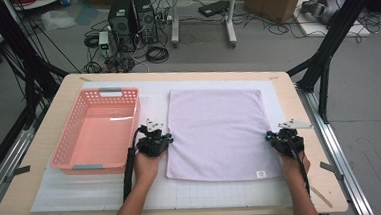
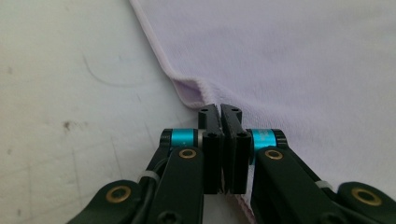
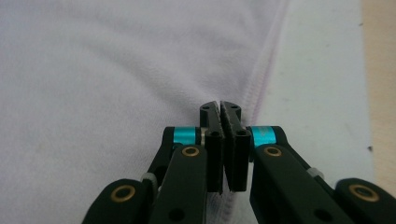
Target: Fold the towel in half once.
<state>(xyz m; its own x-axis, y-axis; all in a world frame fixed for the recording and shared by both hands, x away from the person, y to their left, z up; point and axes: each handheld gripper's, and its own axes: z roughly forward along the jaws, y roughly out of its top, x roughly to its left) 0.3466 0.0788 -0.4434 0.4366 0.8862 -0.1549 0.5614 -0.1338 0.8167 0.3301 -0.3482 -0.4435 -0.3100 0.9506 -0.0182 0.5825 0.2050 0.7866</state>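
Both pairs of fingers are pressed together, each pinching an edge of the lilac towel (image 1: 215,131). Your left gripper (image 1: 156,137) sits at the towel's left edge, about two thirds of the way toward you; in the left gripper view its black jaws meet with almost no gap, and the hem (image 2: 189,91) lifts in a small fold just ahead of them. Your right gripper (image 1: 274,135) sits at the opposite edge, at roughly the same depth; in the right gripper view the toothed jaws close right beside the stitched border (image 3: 261,84), with cloth bunched slightly around them.

The towel lies spread flat on the white gridded mat (image 1: 183,193) in the middle of the wooden table (image 1: 23,198), a small label (image 1: 261,174) showing at its near right corner. To its left, close to your left hand (image 1: 147,165), stands the pink plastic basket (image 1: 65,140), also on the mat and not touching the towel. Your right hand (image 1: 294,163) rests near the towel's near right corner.
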